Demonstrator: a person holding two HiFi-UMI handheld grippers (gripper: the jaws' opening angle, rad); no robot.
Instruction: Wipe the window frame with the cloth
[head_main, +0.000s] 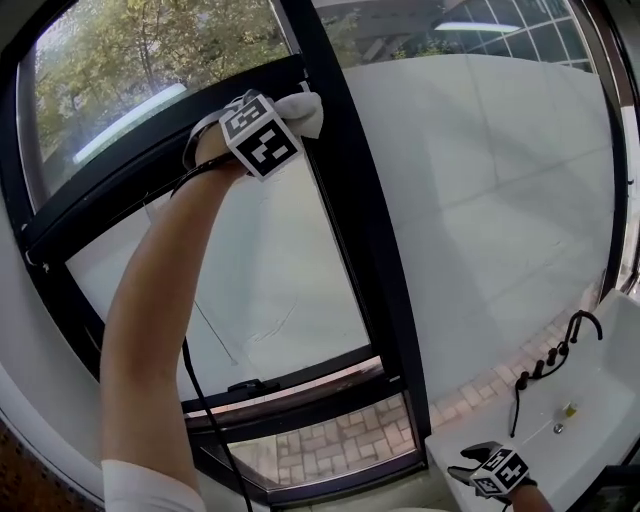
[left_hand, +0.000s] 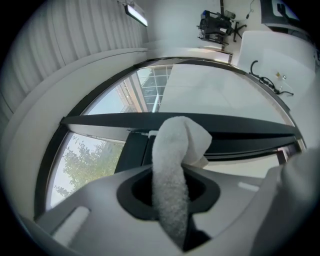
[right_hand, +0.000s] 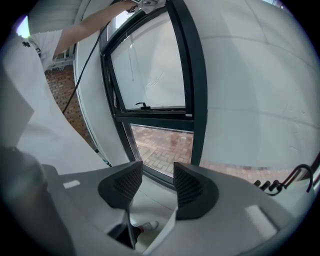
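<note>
A white cloth is pressed against the black window frame, where the upper cross bar meets the upright. My left gripper is raised high on an outstretched arm and is shut on that cloth. In the left gripper view the cloth stands up between the jaws of the left gripper, its folded tip against the dark frame bar. My right gripper hangs low at the bottom right. In its own view the right gripper is open with nothing between the jaws, and the window frame is far ahead.
A black cable hangs from the left gripper down along the arm. A black window handle sits on the lower sash. To the right a white ledge carries a curved black cord. Brick paving shows through the bottom pane.
</note>
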